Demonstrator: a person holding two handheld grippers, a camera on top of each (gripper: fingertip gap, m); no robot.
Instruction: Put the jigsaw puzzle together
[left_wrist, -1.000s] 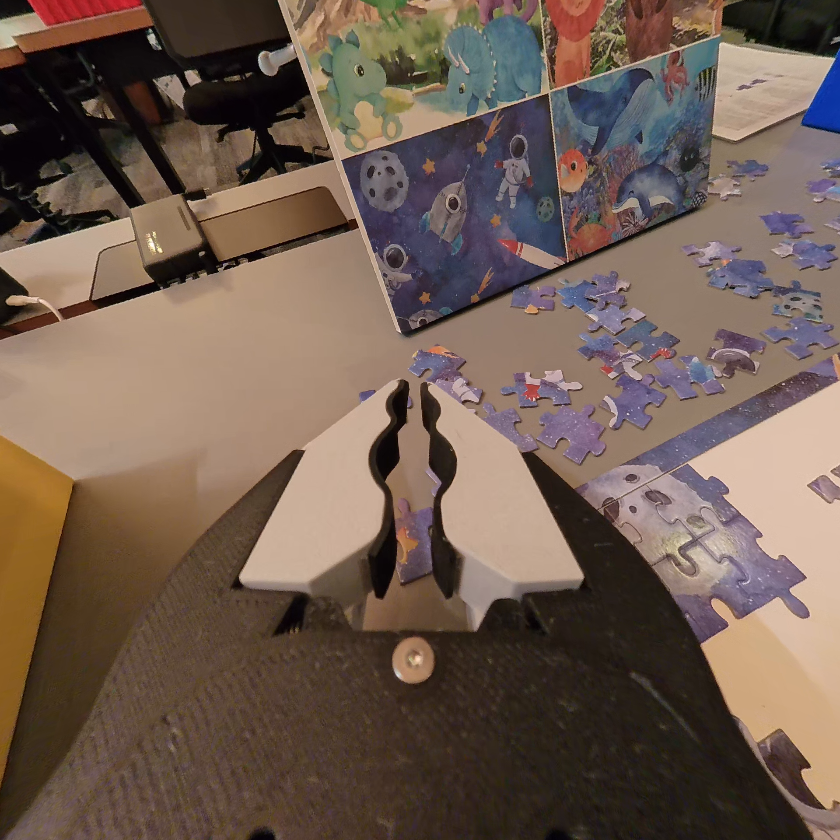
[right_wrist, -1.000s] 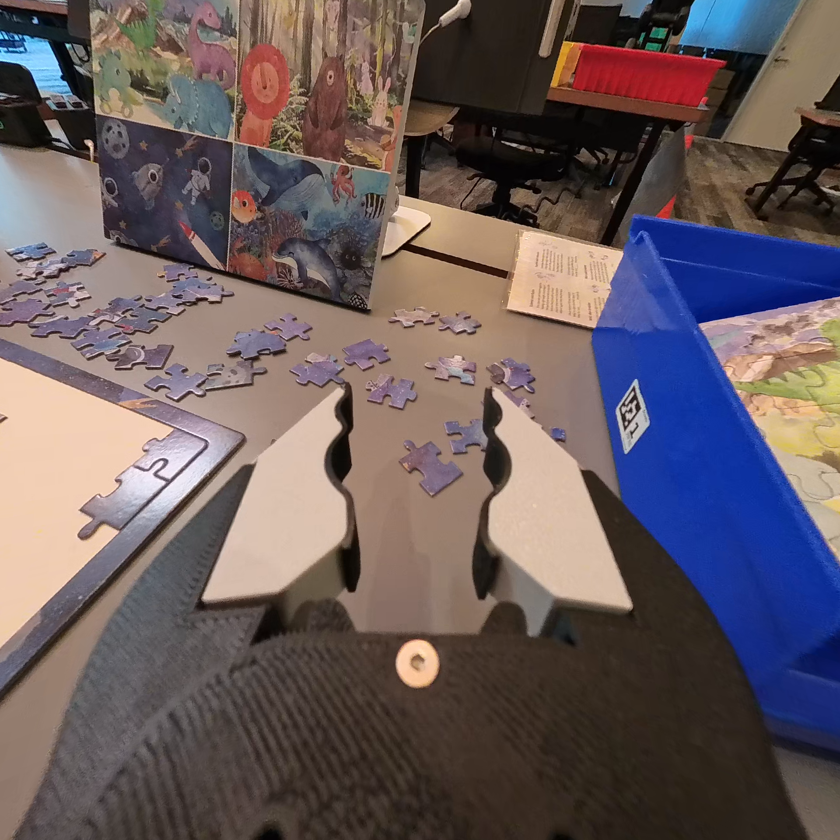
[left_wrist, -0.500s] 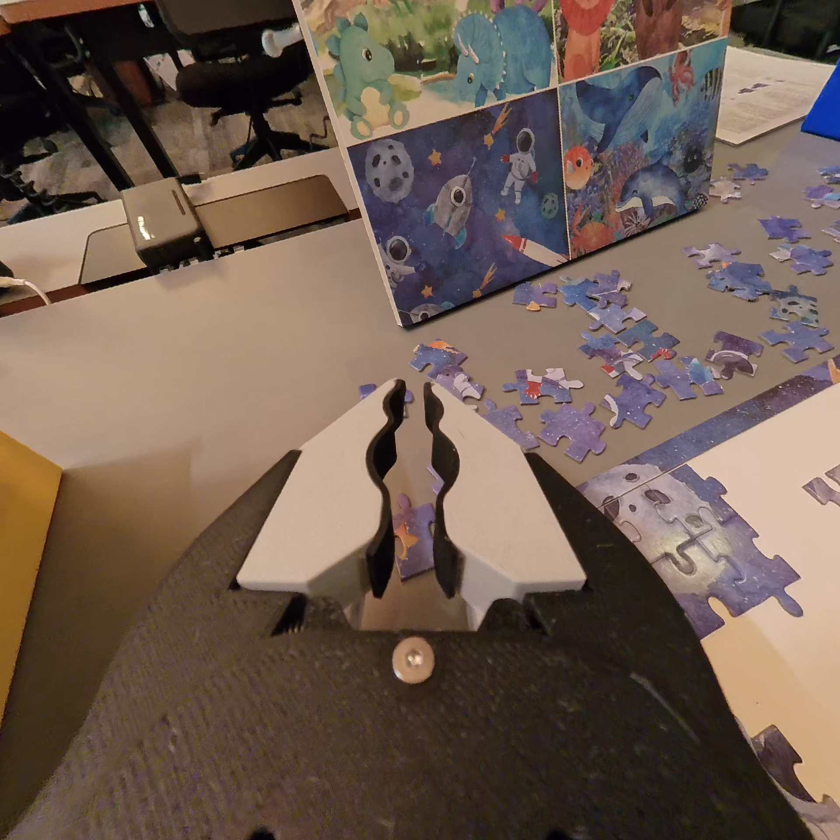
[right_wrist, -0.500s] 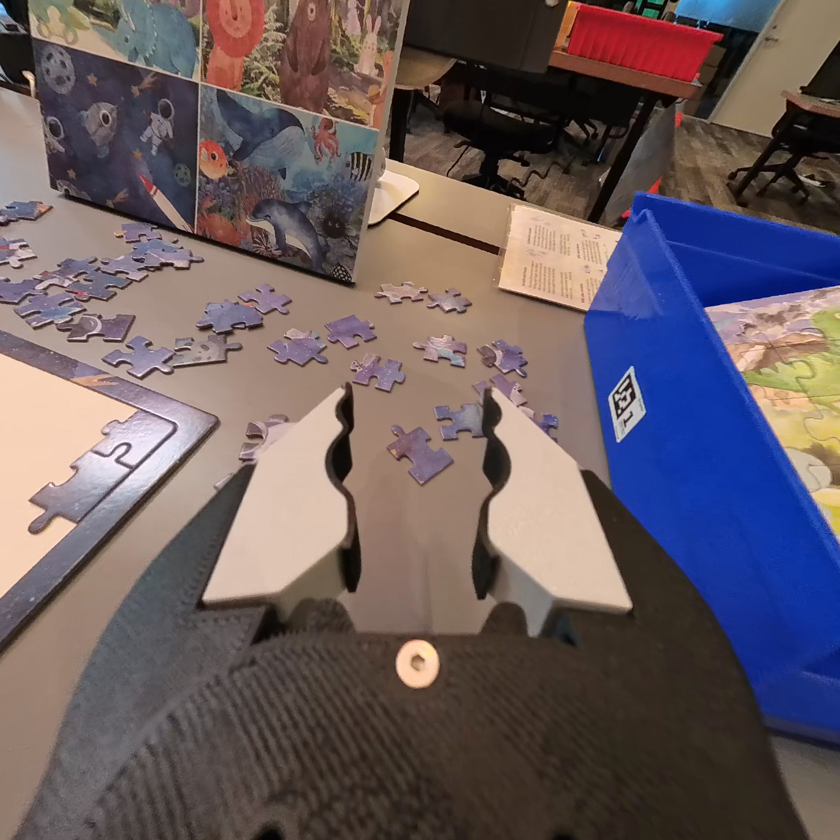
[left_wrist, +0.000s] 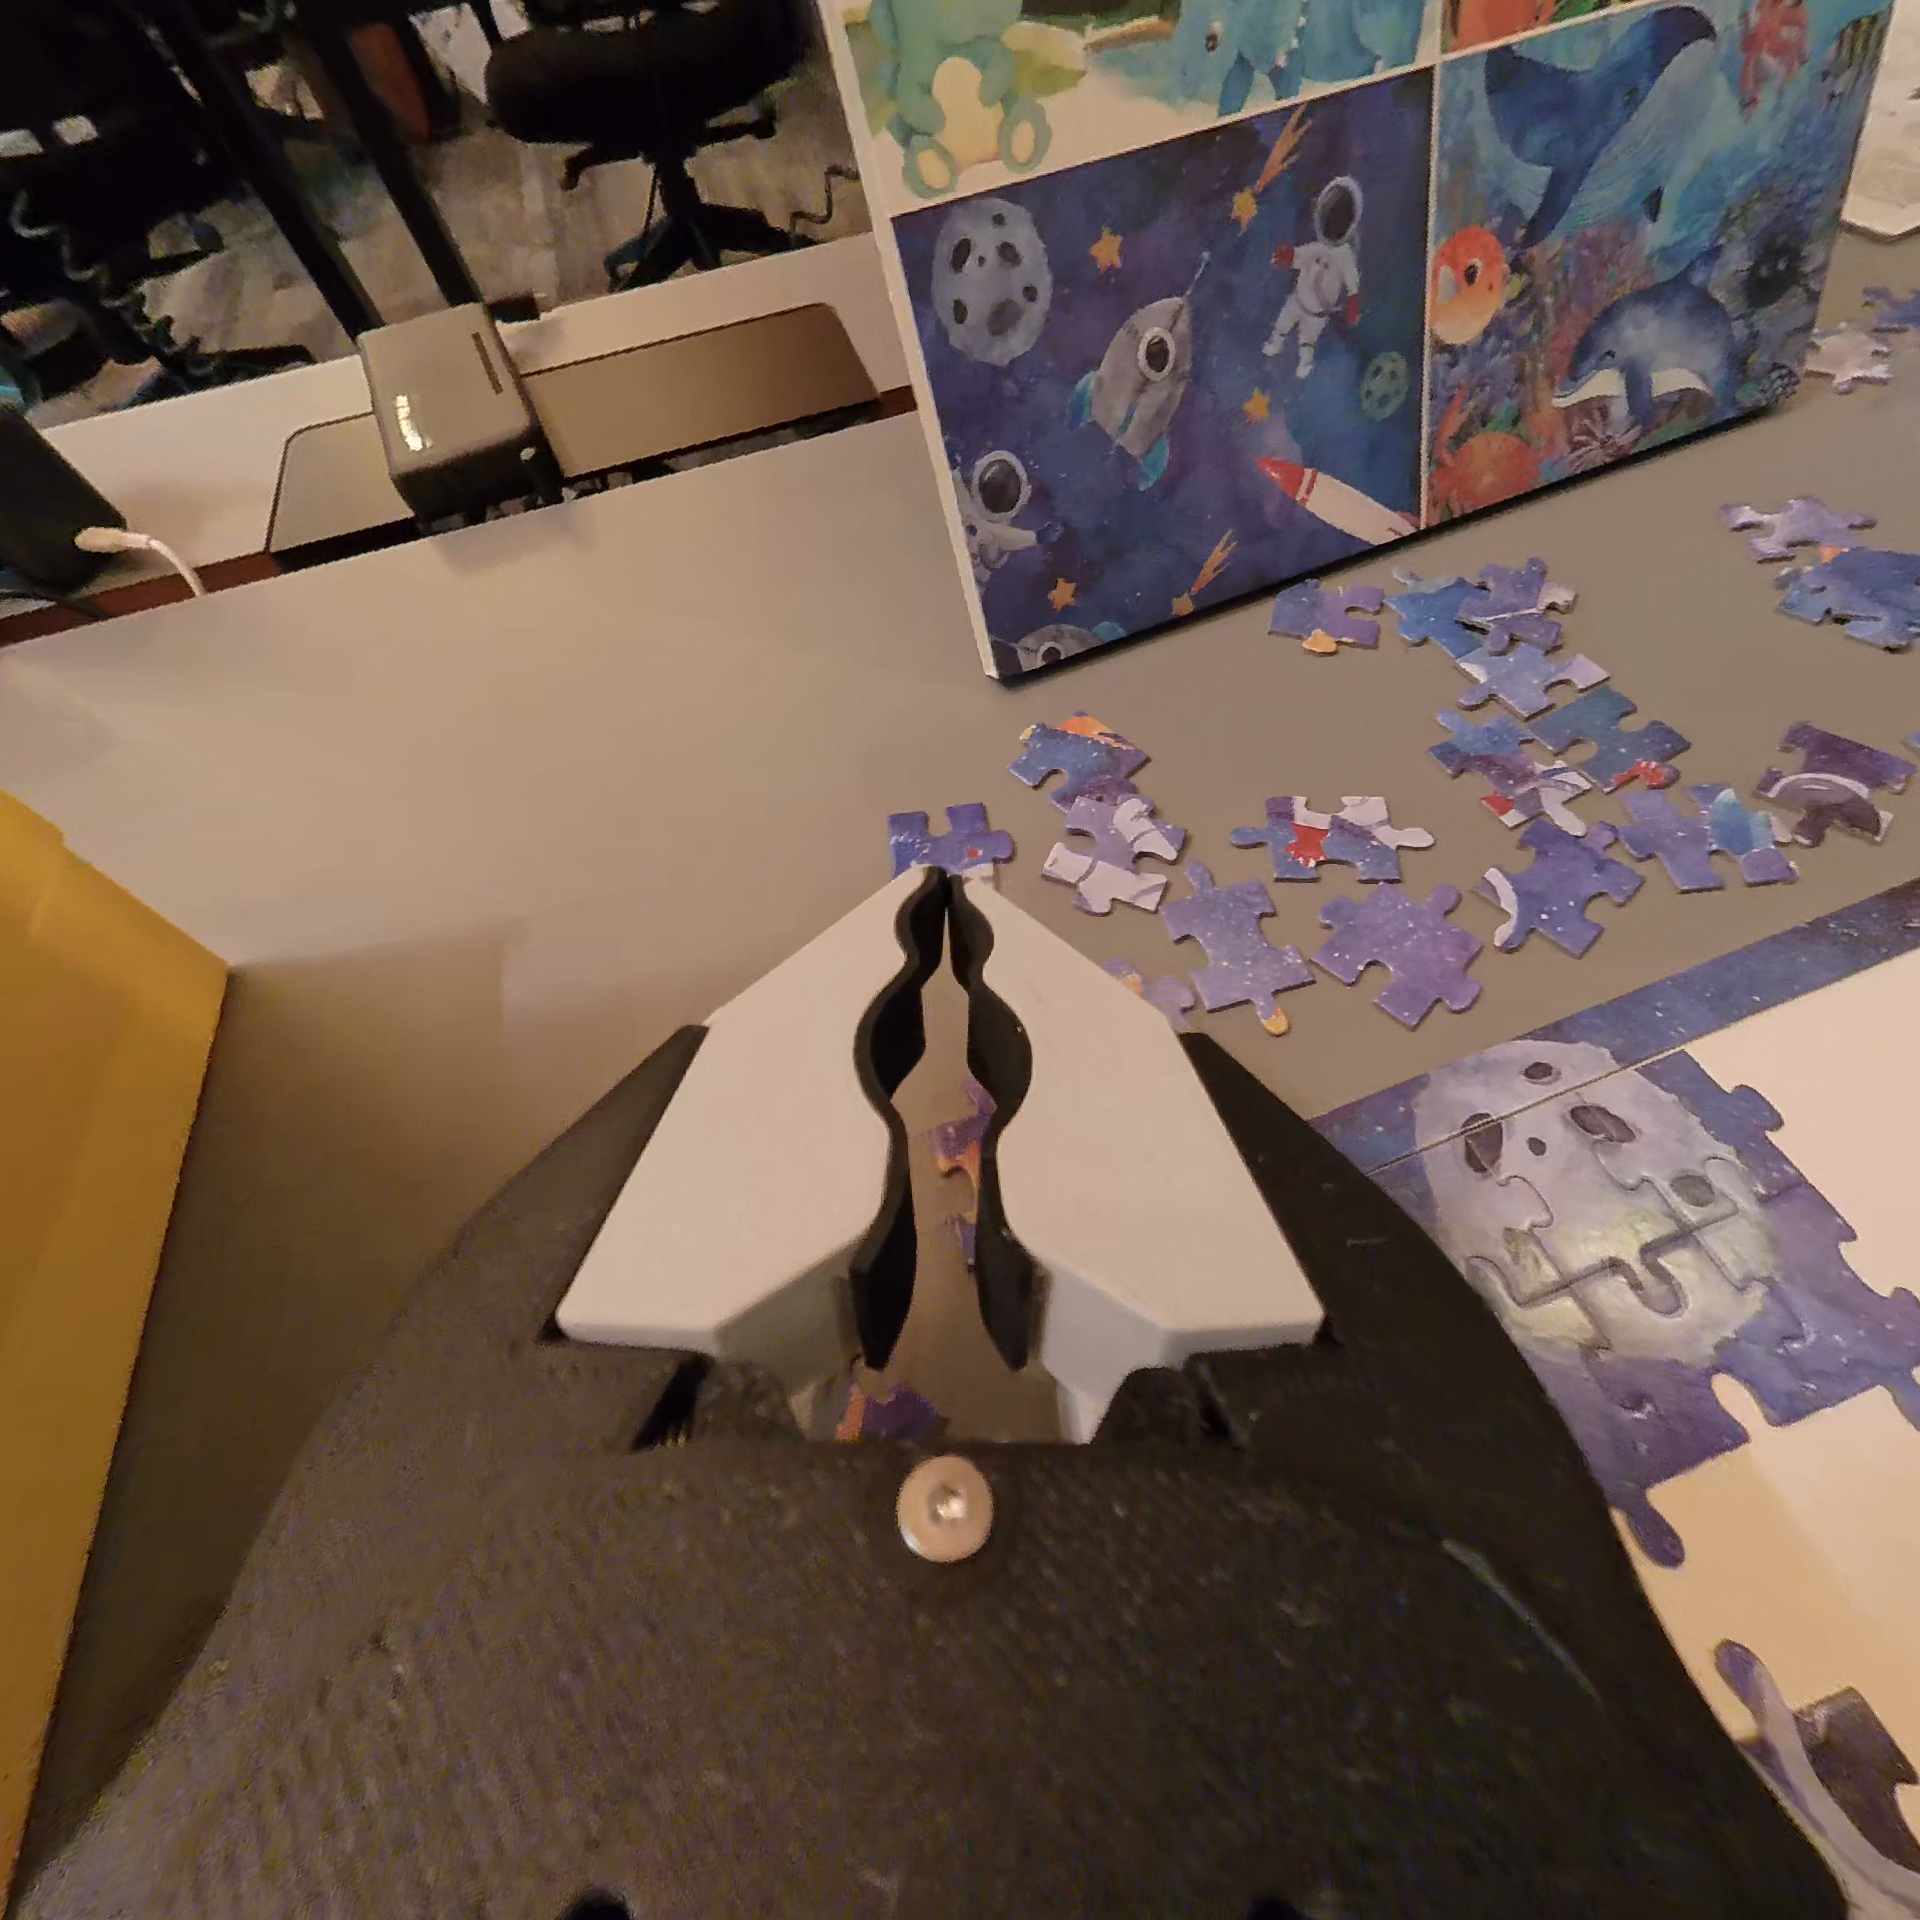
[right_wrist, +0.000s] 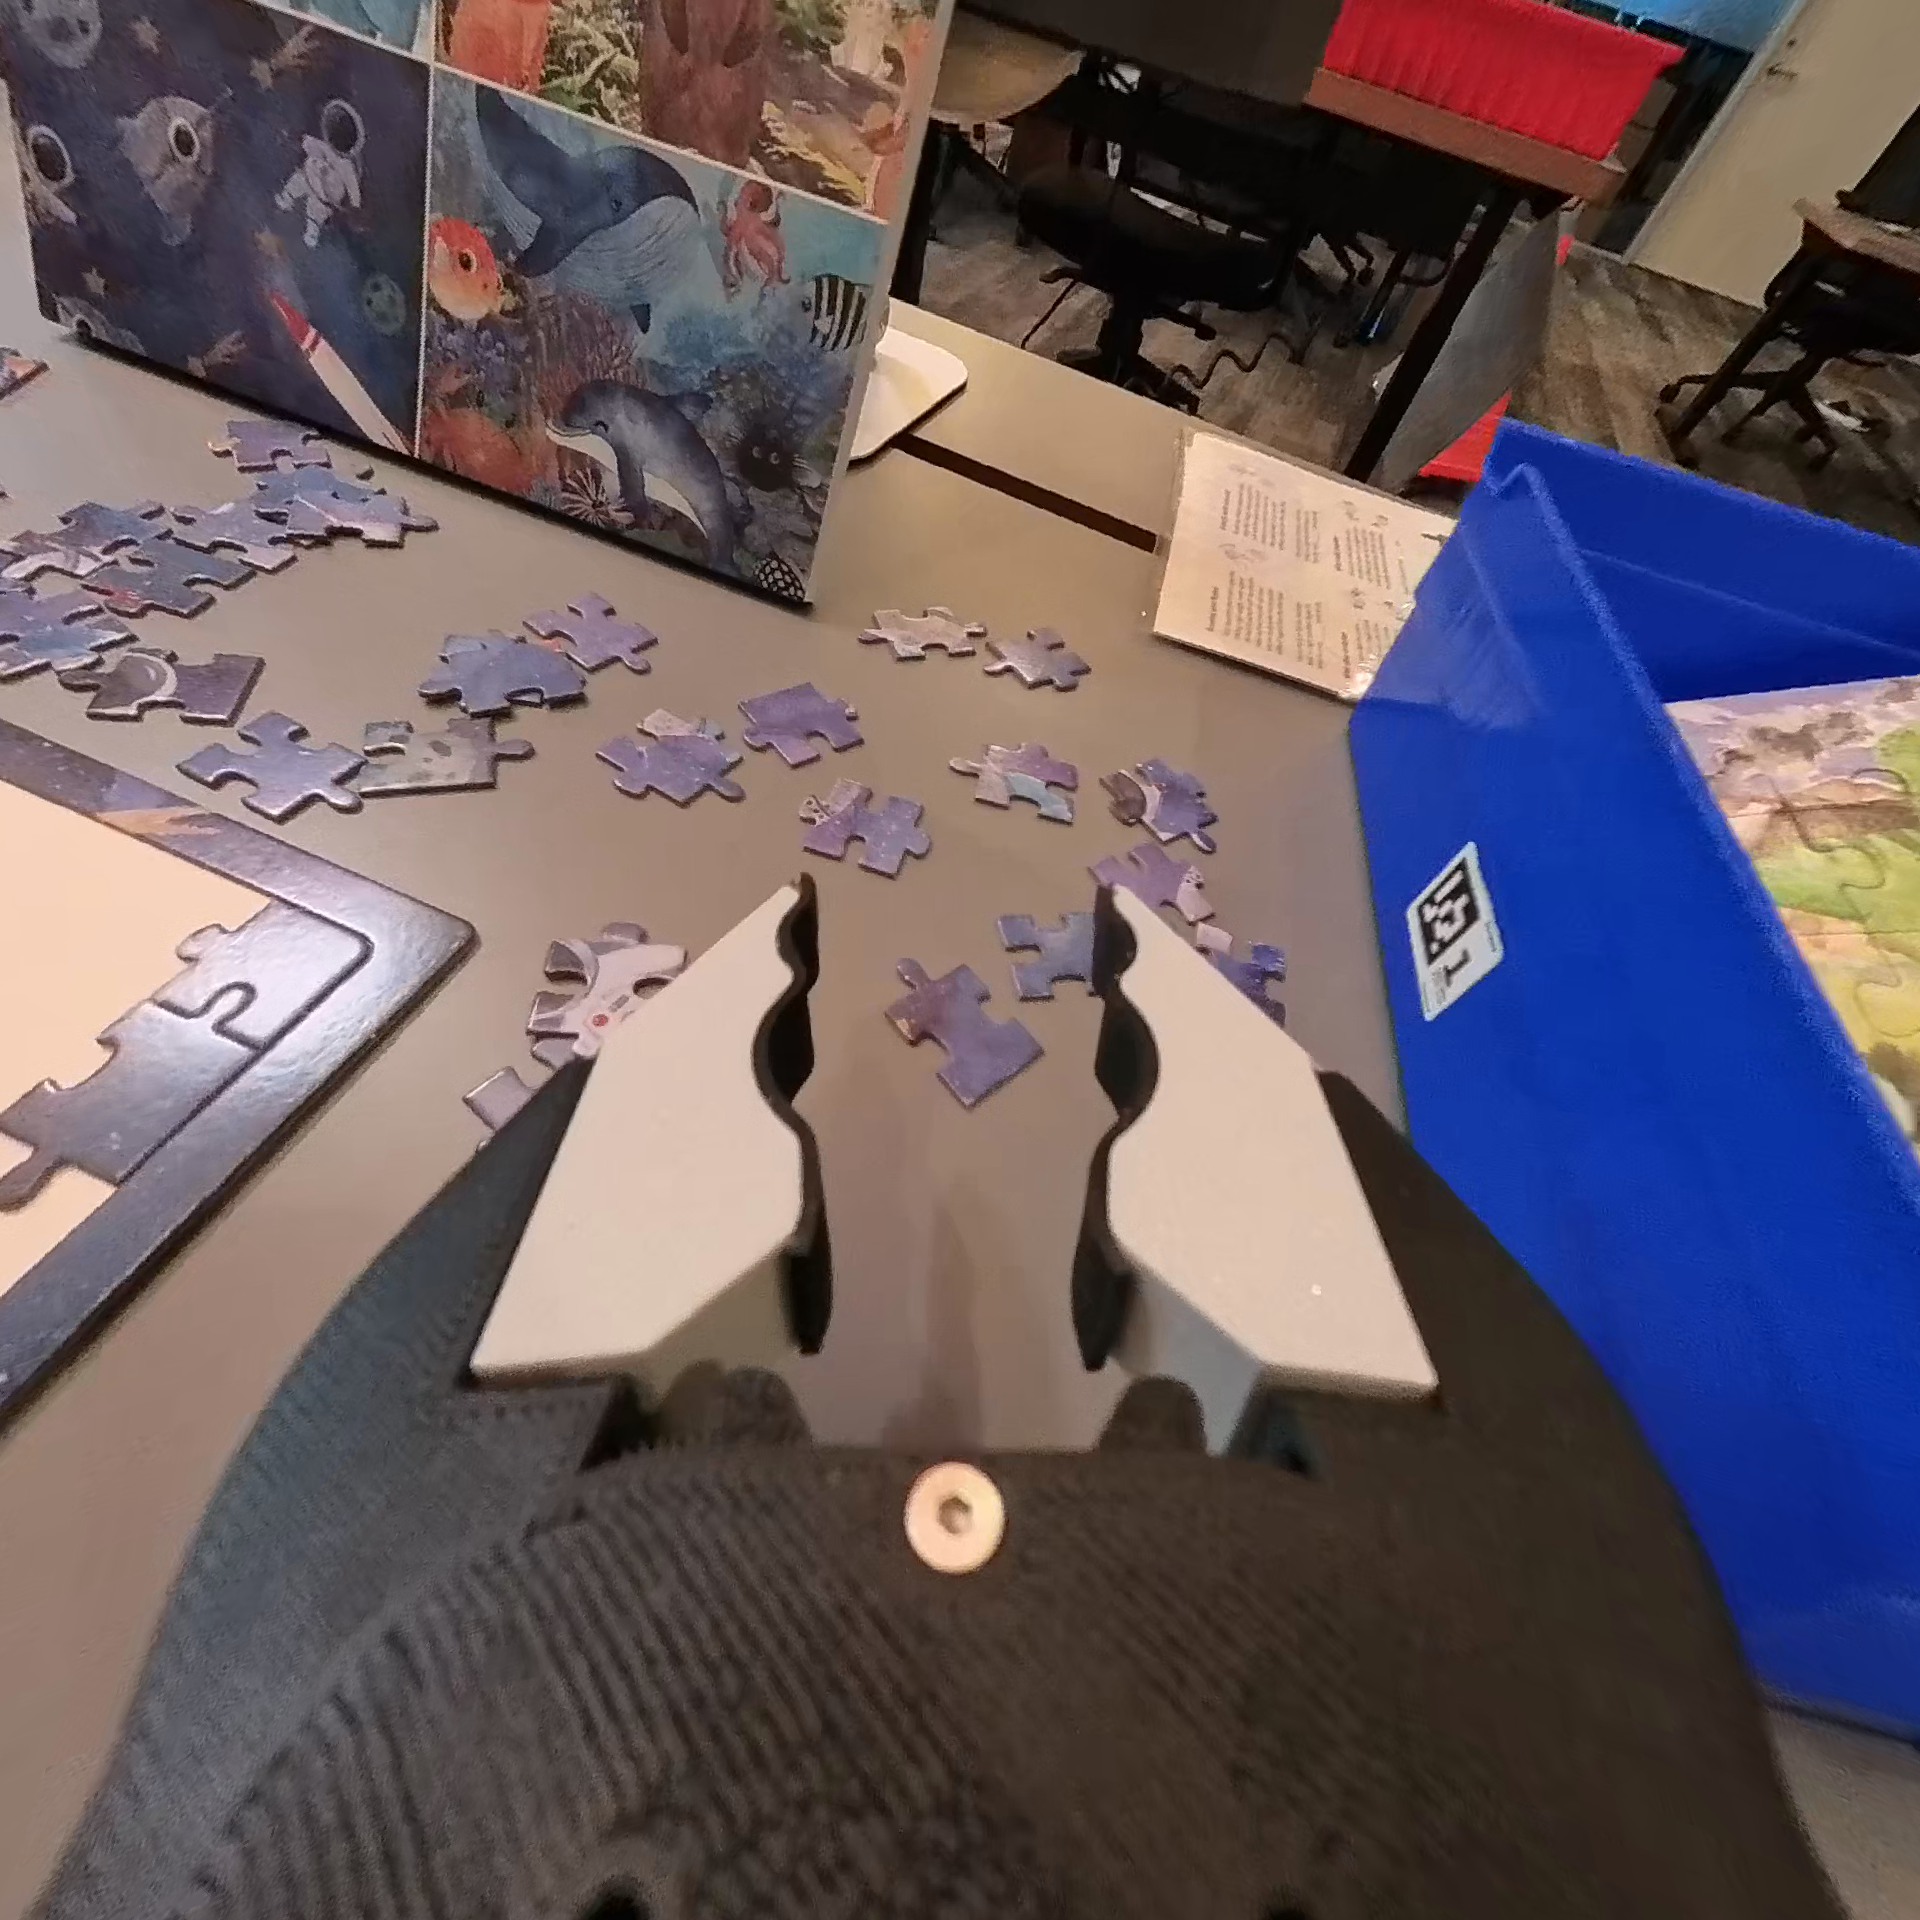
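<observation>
Fingertips of the left gripper (left_wrist: 943, 883) are seen closed together, nothing gripped; a purple jigsaw piece (left_wrist: 945, 836) lies just beyond at 12 o'clock. The right gripper (right_wrist: 954, 902) is held wide open above the grey table (right_wrist: 727, 935). A dark-blue jigsaw piece (right_wrist: 961, 1029) lies between its fingers, untouched; a blue bin (right_wrist: 1621, 1039) stands at 3 o'clock.

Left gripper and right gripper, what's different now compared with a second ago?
The left gripper had a narrow slit between its tips; now they meet, with nothing plainly caught at them. The right gripper moved forward over the loose purple puzzle pieces, jaws open as before. The picture box and blue bin stayed put.
</observation>
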